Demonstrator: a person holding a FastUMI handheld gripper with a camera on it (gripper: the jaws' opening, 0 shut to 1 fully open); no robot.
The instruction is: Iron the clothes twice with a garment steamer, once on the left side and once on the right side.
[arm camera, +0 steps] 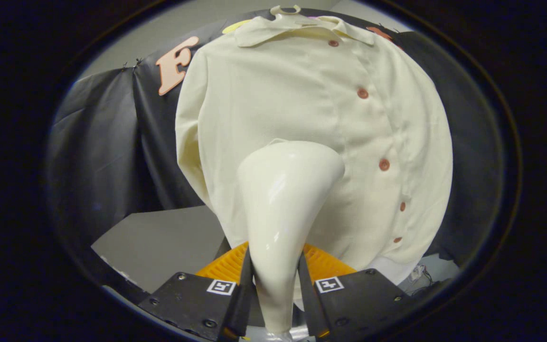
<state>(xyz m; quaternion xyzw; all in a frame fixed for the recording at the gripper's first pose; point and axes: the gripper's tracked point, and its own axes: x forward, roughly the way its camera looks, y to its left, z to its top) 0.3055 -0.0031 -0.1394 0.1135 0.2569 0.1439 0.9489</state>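
A cream button-up shirt [302,109] hangs on a pale hanger [285,9] against the booth's wall, with several reddish buttons [363,93] running down its front. My gripper [276,266] is shut on the handle of a glossy cream garment steamer [283,199]. Both fingers press on the handle's narrow part. The steamer's wide head rises from between the fingers and rests against or very close to the shirt's lower middle, left of the button row. Whether it touches the cloth I cannot tell.
Black cloth [107,142] covers the wall behind and to both sides of the shirt. A grey surface [159,247] lies low on the left. A cable [420,273] shows below the shirt's hem on the right.
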